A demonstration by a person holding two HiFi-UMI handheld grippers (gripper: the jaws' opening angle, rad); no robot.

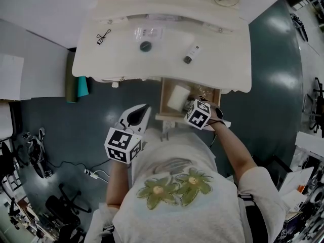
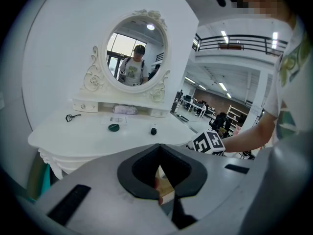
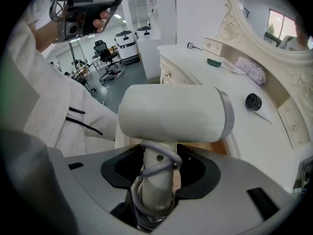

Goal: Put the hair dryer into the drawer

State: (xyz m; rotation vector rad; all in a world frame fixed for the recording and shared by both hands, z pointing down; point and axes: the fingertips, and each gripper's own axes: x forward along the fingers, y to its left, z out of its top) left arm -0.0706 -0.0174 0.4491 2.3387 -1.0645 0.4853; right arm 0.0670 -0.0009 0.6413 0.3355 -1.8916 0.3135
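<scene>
The right gripper (image 3: 155,180), fingers clamped on the hair dryer (image 3: 171,114) handle, holds its barrel beyond them over the open drawer (image 1: 163,96). Best lower it gently, keeping the looped cord (image 3: 159,168) inside. The left gripper (image 2: 161,190) has its fingers together, holding nothing.

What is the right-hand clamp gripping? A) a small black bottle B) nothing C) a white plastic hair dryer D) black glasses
C: in the right gripper view, the right gripper has its jaws closed on the handle of the white plastic hair dryer.
</scene>
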